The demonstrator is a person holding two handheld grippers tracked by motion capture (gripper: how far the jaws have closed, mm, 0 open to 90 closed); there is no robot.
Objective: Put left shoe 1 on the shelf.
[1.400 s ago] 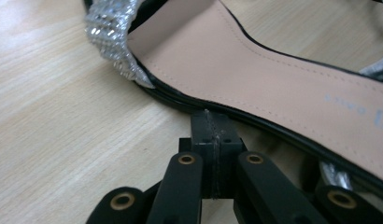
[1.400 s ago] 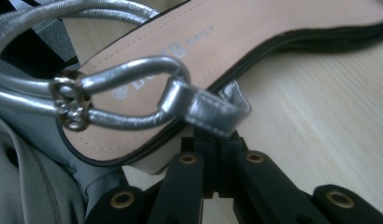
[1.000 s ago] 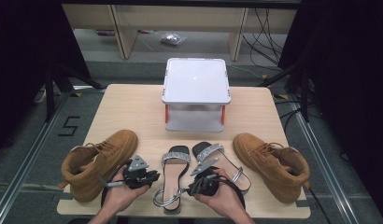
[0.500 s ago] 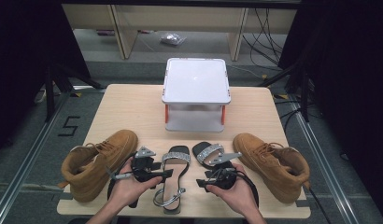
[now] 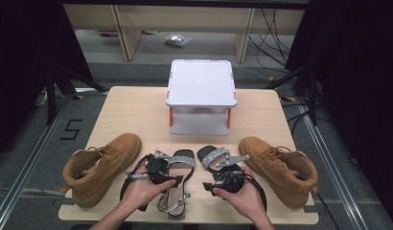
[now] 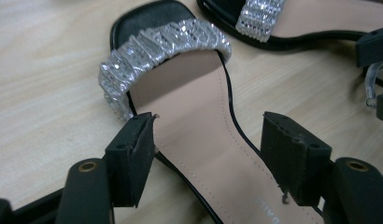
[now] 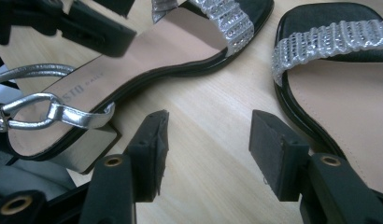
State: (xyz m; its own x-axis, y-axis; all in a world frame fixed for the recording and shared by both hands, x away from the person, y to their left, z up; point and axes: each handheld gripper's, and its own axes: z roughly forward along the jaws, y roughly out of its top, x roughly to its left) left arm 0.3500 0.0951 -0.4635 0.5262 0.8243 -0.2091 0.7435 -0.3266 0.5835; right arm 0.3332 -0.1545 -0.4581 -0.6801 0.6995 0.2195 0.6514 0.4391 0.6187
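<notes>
Near edge of the table point(image 5: 137, 108): both hands come in from the bottom, each with a gripper. Left gripper point(image 6: 206, 154) is released, jaws have just been opening, pads straddle the insole of the left sandal point(image 6: 189, 126) without pressing on it (sandal lies flat on the wood, toe away from the person). Right gripper point(image 7: 208, 149) is also released, jaws just been opening, only bare tabletop between them; it sits in the gap between the two sandals. Right sandal point(image 7: 339, 88) lies just beside its right jaw, sparkly strap across the toe; in that view the left sandal's silver ankle strap and block heel show at the left, with the other gripper's jaw above them.

Flanking the sandals: a tan boot point(image 5: 101, 167) on the left and a second tan boot point(image 5: 278, 167) on the right, each close to a hand (tight room at the sides). Farther back, mid-table, a white box on orange legs point(image 5: 202, 96), well apart from the shoes. Beyond the table, floor with cables and a crumpled bag point(image 5: 176, 39).
</notes>
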